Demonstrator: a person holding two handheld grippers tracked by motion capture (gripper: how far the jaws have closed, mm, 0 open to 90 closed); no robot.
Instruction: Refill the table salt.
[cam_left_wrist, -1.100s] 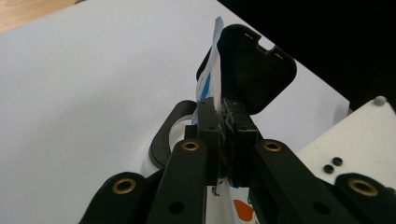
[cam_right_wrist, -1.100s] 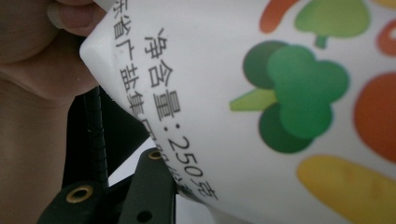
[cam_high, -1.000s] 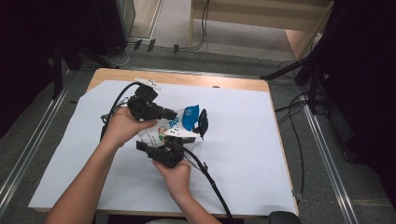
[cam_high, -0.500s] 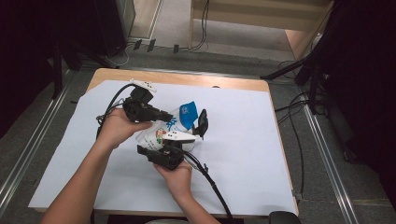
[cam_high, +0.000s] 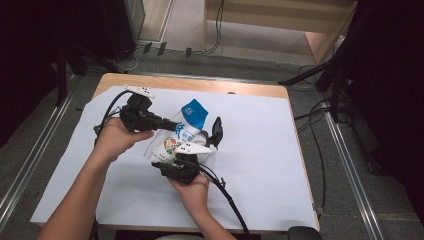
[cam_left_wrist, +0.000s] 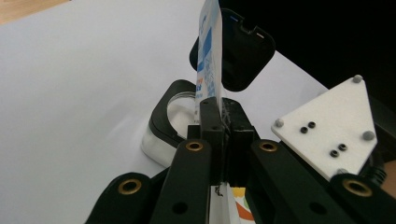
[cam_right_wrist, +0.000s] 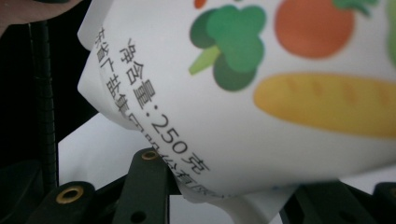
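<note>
Grey floor and dark gear ring the worktop (cam_high: 300, 120), which is covered w/ a white sheet (cam_high: 280, 190). Mid-sheet, a bit toward the person's L, a bag (cam_high: 172, 142) is held up off the surface btwn both hands: white pouch w/ a blue top and printed veg, tilted so the blue end points away from the person.

L tongs (cam_high: 167, 123) are clamped tight on the bag's thin side edge. In the left gripper view the film stands upright out of the closed jaws.

R tongs (cam_high: 200, 141) straddle the bag's lower, fuller part. Their jaws have just been opening w/ the bag btwn them. Can't tell if the pads press on it at all.

Step looks like a hand-over or regrip, w/ the weight going to the L side.

To do it well:
- Keep the L clamp firm, since a pinch on the film alone could slip under a full pouch.
- Keep the bag low over the sheet, so a slip costs little.
- Open R slowly and watch for sag or swing before pulling clear.
- Draw R straight back, so no jaw snags the bottom corner.
- If the bag droops, re-close R lower down and move the L bite deeper in from the edge.
</note>
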